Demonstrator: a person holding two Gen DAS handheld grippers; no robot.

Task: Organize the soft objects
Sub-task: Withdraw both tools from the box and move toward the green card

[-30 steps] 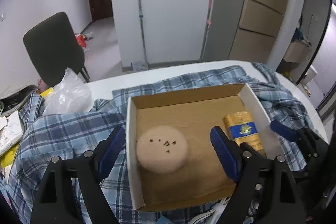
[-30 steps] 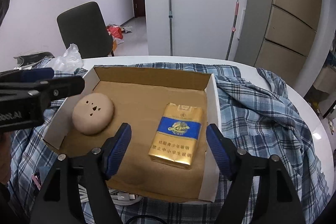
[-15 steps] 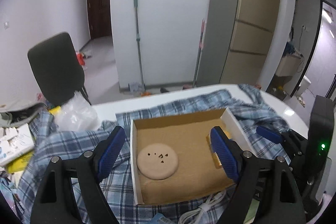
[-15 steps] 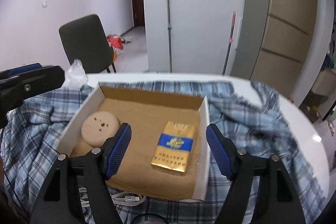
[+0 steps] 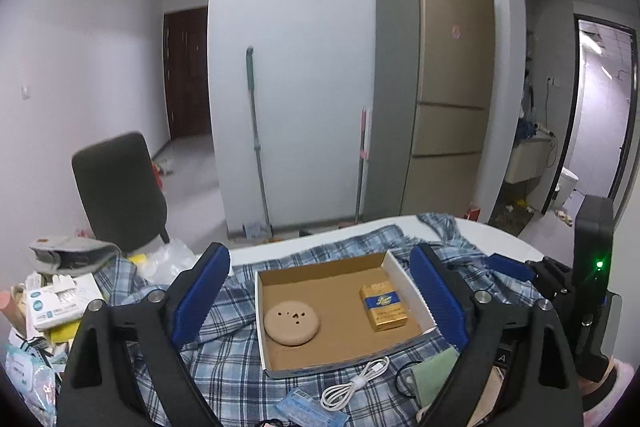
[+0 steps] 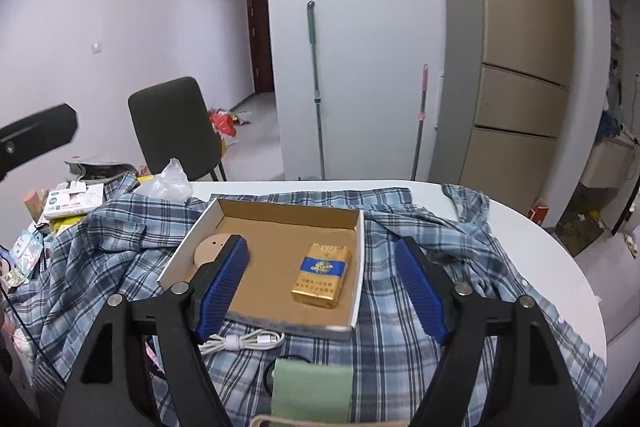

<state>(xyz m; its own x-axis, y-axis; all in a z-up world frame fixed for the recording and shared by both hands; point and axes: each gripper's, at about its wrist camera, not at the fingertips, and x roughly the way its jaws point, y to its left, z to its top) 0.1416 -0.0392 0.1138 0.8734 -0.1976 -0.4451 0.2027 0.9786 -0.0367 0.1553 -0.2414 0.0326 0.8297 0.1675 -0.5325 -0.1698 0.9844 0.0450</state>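
A shallow cardboard box (image 5: 394, 269) (image 6: 362, 259) lies on a blue plaid shirt (image 5: 224, 367) (image 6: 120, 243) spread over the white table. In it lie a round tan soft pad (image 5: 291, 322) (image 6: 210, 249) on the left and a gold and blue pack (image 5: 383, 307) (image 6: 322, 275) on the right. My left gripper (image 5: 320, 299) is open and empty, held high and back from the box. My right gripper (image 6: 322, 291) is open and empty, above the box's near edge; it also shows in the left wrist view (image 5: 516, 269).
A white coiled cable (image 5: 356, 385) (image 6: 244, 341), a green pouch (image 5: 434, 373) (image 6: 312, 387) and a clear blue packet (image 5: 310, 405) lie before the box. Papers and packets (image 5: 52, 299) (image 6: 72, 201) crowd the left. A dark chair (image 6: 176, 131), mops and a fridge (image 6: 520, 67) stand behind.
Both grippers have pulled up and back from the box, so the box looks smaller and more of the room shows. Both stayed open. The pad and pack have not moved.
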